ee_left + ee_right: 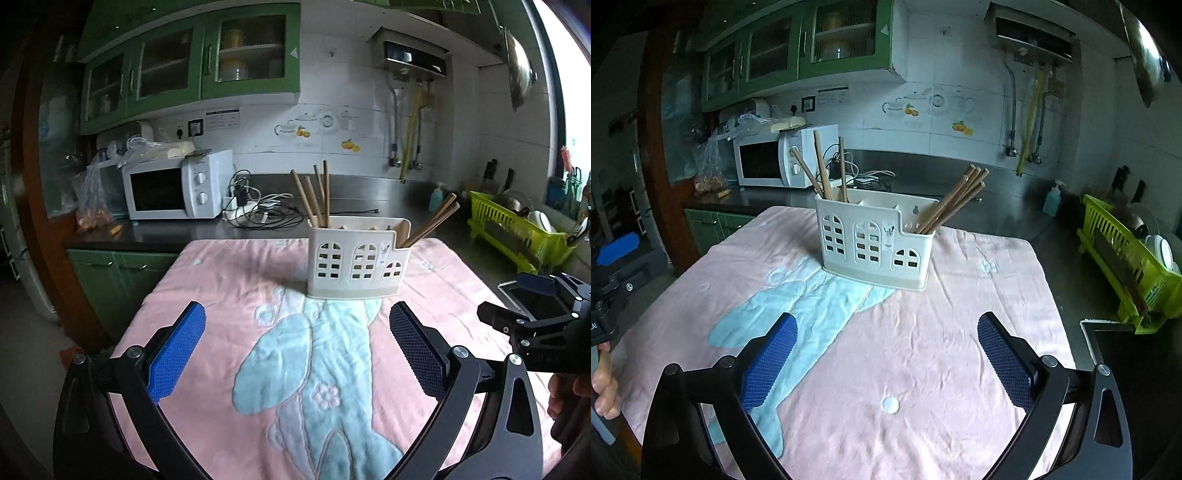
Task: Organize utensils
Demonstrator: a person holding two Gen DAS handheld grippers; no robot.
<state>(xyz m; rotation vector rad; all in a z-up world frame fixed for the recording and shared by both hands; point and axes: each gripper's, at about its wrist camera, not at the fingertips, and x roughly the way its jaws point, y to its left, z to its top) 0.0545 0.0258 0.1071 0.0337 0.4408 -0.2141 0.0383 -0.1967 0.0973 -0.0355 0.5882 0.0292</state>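
Left gripper point(295, 345) hangs over the pink blanket point(221, 280), jaws spread wide, nothing between the blue pads. Dead ahead, the white utensil caddy point(356, 264) stands upright on the blanket: one bunch of wooden chopsticks point(314, 195) in its left compartment, another bunch point(955, 199) leaning out of the right end. Over to the right gripper point(886, 345), also gaping wide and empty, low above the blanket, well short of the caddy
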